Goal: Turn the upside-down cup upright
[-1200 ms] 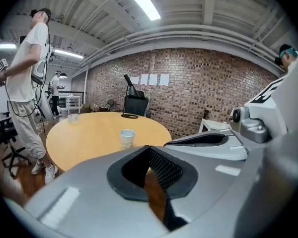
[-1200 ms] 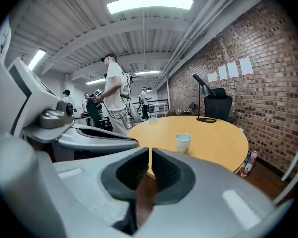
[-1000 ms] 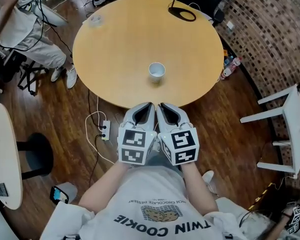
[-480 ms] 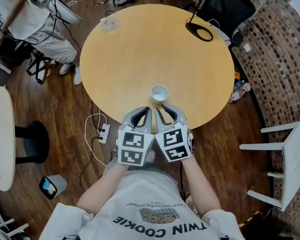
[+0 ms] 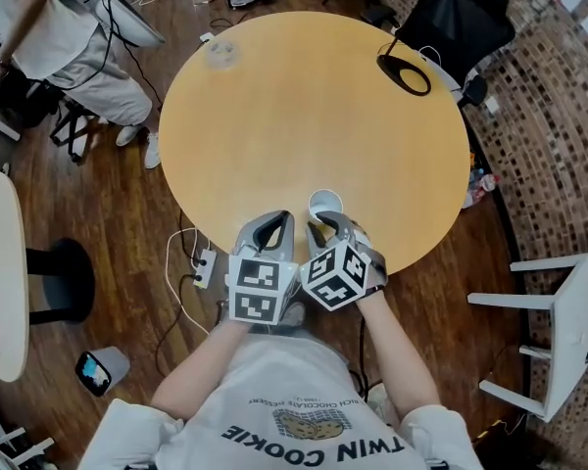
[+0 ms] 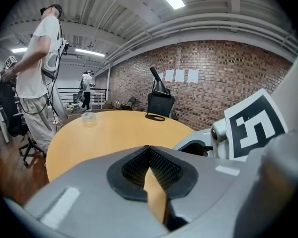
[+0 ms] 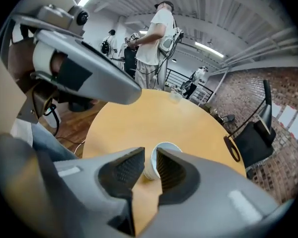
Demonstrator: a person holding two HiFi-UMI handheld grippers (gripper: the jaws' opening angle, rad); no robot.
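Note:
A white paper cup (image 5: 324, 204) stands near the front edge of the round wooden table (image 5: 314, 96), its wide rim facing up. My right gripper (image 5: 325, 225) is rolled to one side, with its tips just short of the cup. In the right gripper view the cup (image 7: 166, 146) shows through the narrow gap between the jaws of my right gripper (image 7: 149, 155); the pads do not touch it. My left gripper (image 5: 279, 218) hangs beside the right one over the table edge. Its tips meet in the left gripper view (image 6: 149, 150), with nothing held.
A clear tape roll (image 5: 221, 52) lies at the table's far left and a black ring-shaped stand (image 5: 404, 74) at the far right. A black chair (image 5: 461, 18), a white chair (image 5: 559, 311), a standing person (image 5: 39, 27) and a floor power strip (image 5: 204, 267) surround the table.
Both grippers have moved forward to the table's edge, close to the cup. The right gripper has rolled sideways and its jaws have parted a little.

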